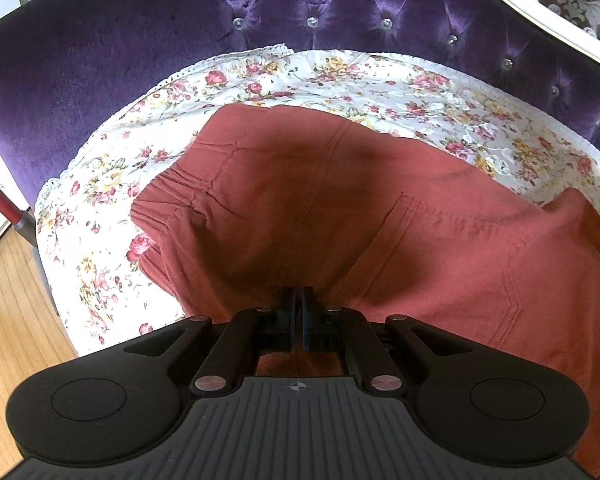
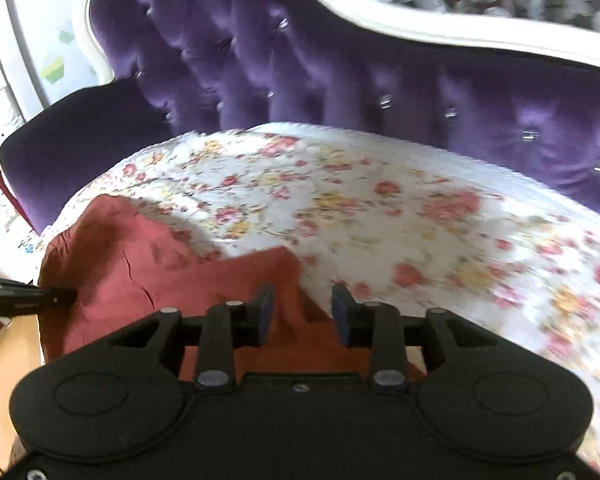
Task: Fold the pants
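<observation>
Rust cotton pants [image 1: 340, 208] rumpled on floral cloth [image 1: 100, 184], left claw [image 1: 298, 300] pinching them, right claw [image 2: 302, 312] agape, empty

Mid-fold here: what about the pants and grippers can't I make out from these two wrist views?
- Pants legs: left wrist view, cut off by the right edge.
- Fabric under the shut left gripper: hidden by its body.
- Cloth beneath the open right gripper: right wrist view, motion-blurred.
- Floral cover detail: blurred.

Pants [image 1: 340, 208]: matt rust cloth, stitched seams. Sofa back [image 1: 340, 4], frame top: glossy tufted purple velvet (glassy buttons). Floral cover [image 1: 100, 184]: matt printed cotton; left gripper [image 1: 299, 312] matt black plastic.
</observation>
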`<state>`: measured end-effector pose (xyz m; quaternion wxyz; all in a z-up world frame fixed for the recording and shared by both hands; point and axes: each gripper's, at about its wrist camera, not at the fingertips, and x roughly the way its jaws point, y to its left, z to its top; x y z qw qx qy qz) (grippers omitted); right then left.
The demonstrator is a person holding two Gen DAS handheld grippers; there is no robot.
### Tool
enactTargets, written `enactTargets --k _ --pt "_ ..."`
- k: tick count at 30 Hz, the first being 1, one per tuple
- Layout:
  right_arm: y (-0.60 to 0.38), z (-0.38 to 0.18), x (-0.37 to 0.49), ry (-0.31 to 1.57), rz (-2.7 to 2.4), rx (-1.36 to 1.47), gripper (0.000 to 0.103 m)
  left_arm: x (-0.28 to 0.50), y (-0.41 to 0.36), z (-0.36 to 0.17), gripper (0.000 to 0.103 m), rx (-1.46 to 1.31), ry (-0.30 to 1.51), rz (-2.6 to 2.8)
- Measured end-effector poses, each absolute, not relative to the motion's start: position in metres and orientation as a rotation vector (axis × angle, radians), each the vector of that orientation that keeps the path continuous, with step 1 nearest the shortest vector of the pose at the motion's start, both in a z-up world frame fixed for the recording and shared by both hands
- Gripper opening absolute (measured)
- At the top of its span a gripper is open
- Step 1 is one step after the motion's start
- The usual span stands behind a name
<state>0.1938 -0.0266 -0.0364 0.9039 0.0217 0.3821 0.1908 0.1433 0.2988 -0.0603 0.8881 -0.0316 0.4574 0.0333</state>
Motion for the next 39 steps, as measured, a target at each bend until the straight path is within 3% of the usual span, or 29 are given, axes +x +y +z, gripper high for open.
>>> enactTargets --k 9,10,11,15,28,39 --pt "-0.013 -0.055 0.243 0.903 0.467 0.120 0.045 0.142 0.298 -0.060 0.005 -0.056 0.944 0.063" --pt "-0.012 -0.057 0.244 0.919 0.489 0.137 0.040 0.142 0.298 -0.060 0.005 -0.057 0.942 0.062" --pt "-0.010 -0.058 0.242 0.935 0.513 0.138 0.013 0.142 0.299 -0.060 0.005 -0.059 0.941 0.061" --pt "0.001 -0.041 0.219 0.811 0.465 0.005 0.006 0.141 0.301 -0.059 0.005 -0.068 0.941 0.048" --pt "0.000 -0.053 0.219 0.842 0.408 0.028 0.007 0.198 0.343 0.001 0.005 -0.100 0.842 0.035" --pt "-0.002 -0.058 0.220 0.858 0.417 0.048 0.008 0.256 0.352 -0.035 0.005 -0.121 0.938 0.013"
